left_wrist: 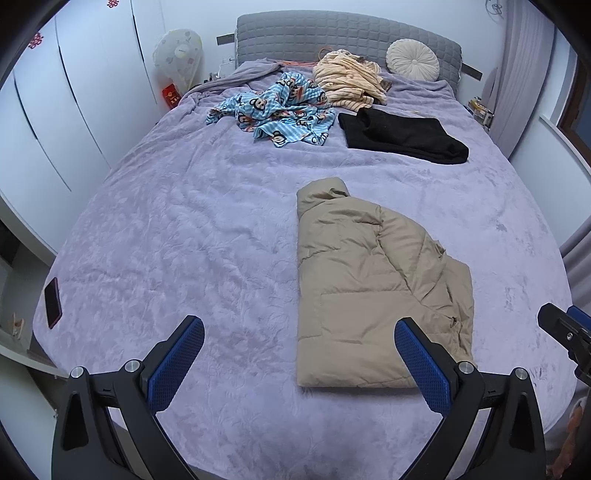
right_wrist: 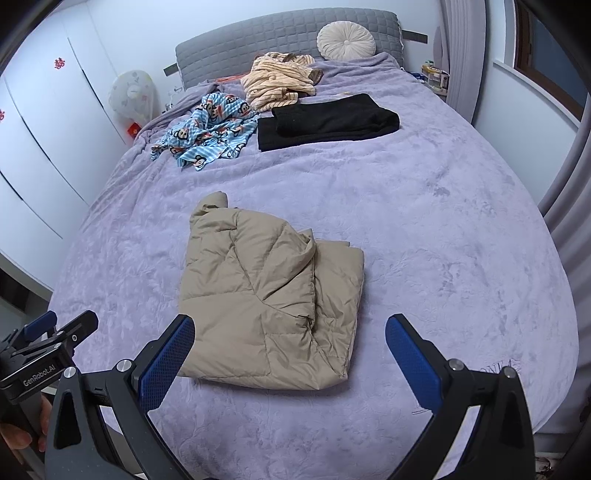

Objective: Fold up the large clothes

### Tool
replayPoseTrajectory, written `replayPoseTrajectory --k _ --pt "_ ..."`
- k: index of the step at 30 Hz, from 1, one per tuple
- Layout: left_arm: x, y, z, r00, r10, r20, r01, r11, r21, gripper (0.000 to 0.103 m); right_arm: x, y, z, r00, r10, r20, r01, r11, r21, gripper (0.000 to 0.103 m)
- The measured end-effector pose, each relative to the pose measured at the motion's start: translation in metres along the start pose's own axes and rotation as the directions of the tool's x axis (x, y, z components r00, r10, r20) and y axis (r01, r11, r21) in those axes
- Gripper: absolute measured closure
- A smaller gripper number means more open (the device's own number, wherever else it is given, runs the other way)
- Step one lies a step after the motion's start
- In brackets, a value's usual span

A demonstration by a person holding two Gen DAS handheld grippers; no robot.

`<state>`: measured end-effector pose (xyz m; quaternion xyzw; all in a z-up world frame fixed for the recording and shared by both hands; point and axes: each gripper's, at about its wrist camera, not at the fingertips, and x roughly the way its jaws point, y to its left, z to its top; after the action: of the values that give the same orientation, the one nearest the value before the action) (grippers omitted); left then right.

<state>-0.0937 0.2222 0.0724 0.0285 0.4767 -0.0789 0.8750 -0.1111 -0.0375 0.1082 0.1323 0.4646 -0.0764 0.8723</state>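
Observation:
A beige puffer jacket [left_wrist: 369, 288] lies folded lengthwise on the purple bedspread [left_wrist: 184, 221], collar towards the headboard. It also shows in the right wrist view [right_wrist: 266, 295], sleeve folded over the body. My left gripper [left_wrist: 299, 328] is open and empty, above the bed's near edge, its right finger over the jacket's hem. My right gripper [right_wrist: 290, 325] is open and empty, just short of the jacket's hem. A folded black garment [left_wrist: 399, 134] lies further back; it also shows in the right wrist view [right_wrist: 325, 120].
A crumpled blue cartoon-print garment [left_wrist: 277, 110] and a striped cream garment [left_wrist: 347, 79] lie near the grey headboard [left_wrist: 347, 35], with a round cushion [left_wrist: 413, 59]. A phone [left_wrist: 53, 302] lies at the bed's left edge. White wardrobes [left_wrist: 74, 92] stand left, curtains [right_wrist: 569, 184] right.

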Motion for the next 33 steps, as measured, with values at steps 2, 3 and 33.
replayPoseTrajectory --k 2,3,33 --pt "0.0001 0.0002 0.0003 1.000 0.000 0.000 0.000 1.000 0.000 0.000 -0.0005 0.0001 0.0007 1.000 0.000 -0.002 0.000 1.000 -0.002 0.000" --pt "0.0000 0.0004 0.0004 1.000 0.000 -0.001 0.000 1.000 0.000 0.000 -0.0001 -0.0001 0.0001 1.000 -0.001 -0.002 0.001 1.000 -0.002 0.000" --pt "0.0050 0.0047 0.0032 1.000 0.000 -0.005 0.000 1.000 0.002 0.000 -0.0030 -0.0010 0.0030 1.000 -0.001 -0.006 0.001 1.000 -0.003 0.000"
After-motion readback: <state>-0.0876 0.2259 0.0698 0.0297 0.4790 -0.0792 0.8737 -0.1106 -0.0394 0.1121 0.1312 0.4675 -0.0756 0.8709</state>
